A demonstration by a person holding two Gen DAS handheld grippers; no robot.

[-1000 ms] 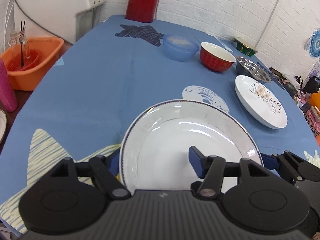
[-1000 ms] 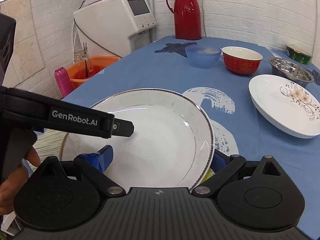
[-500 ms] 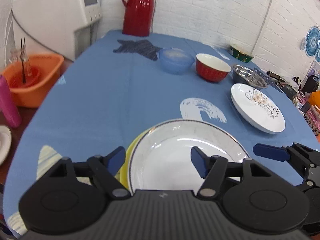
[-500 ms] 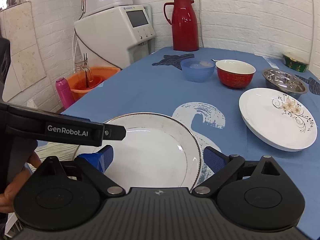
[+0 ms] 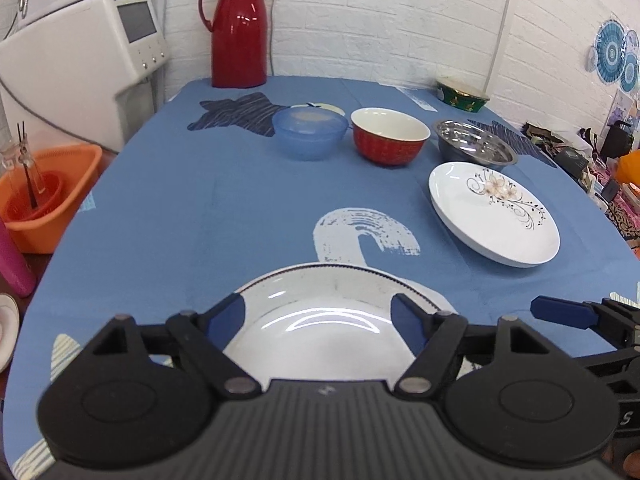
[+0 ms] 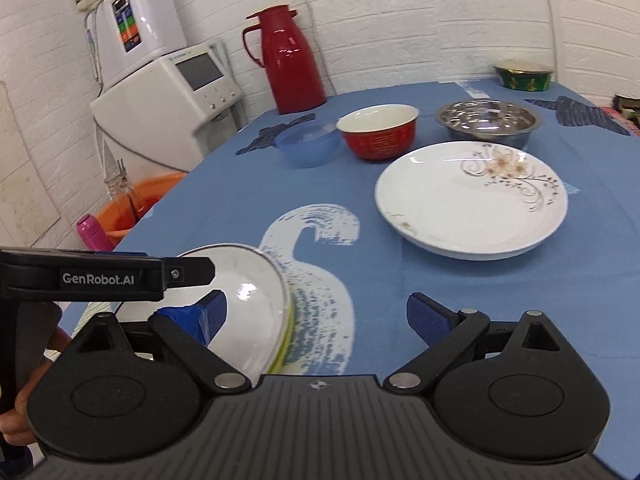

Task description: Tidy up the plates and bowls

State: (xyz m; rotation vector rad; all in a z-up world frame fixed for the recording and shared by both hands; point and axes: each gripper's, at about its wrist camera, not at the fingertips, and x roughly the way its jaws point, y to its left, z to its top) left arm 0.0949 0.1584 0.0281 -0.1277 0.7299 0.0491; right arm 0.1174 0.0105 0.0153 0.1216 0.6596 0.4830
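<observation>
A white plate with a dark beaded rim (image 5: 320, 320) lies at the near edge of the blue table, stacked on a yellow plate whose edge (image 6: 285, 346) peeks out beneath it. My left gripper (image 5: 314, 316) hovers open just above its near part, touching nothing. My right gripper (image 6: 320, 318) is open and empty, to the right of that plate over the white print on the cloth. A floral white plate (image 6: 472, 200) sits further right. Behind it stand a blue bowl (image 5: 310, 132), a red bowl (image 5: 390, 136) and a steel bowl (image 5: 474, 142) in a row.
A green bowl (image 5: 462, 94) and a red thermos (image 5: 239, 28) stand at the table's far edge. A white dispenser (image 6: 172, 92) and an orange basin (image 5: 44, 196) are off the table's left side. Bare cloth lies between the near plate and the bowls.
Both grippers have drawn back from the rimmed plate, which now looks smaller and lower in view. My right gripper has swung right, toward the floral plate.
</observation>
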